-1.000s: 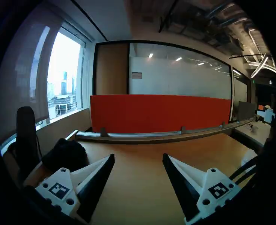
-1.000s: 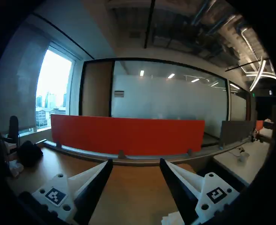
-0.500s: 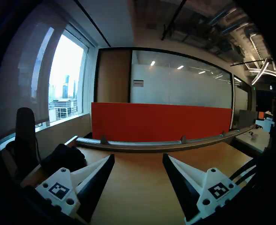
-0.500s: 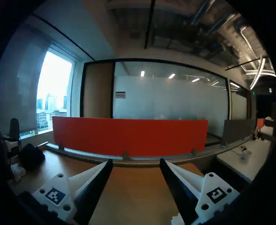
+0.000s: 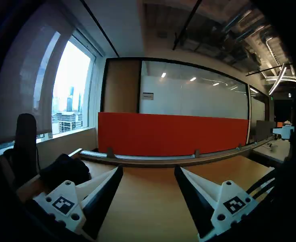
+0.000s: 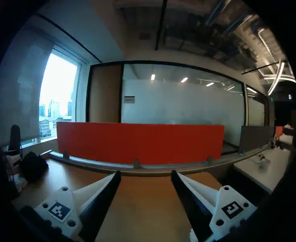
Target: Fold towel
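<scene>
While both held level above brown wooden table (image 5: 148, 209), left gripper (image 5: 148, 167) and right gripper (image 6: 145, 172): fingers apart, empty, likely poised pre-grasp. Towel: place untellable; white sliver (image 6: 192, 234) perhaps it.

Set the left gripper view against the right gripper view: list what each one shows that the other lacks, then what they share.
Left gripper view: the left gripper, open over the desk, and black cables by its finger. Right gripper view: the right gripper, open, and a white scrap at the bottom edge, too little of it to identify. Both: the wooden desk, the orange divider, the window, and a dark bundle on the desk's left.
</scene>
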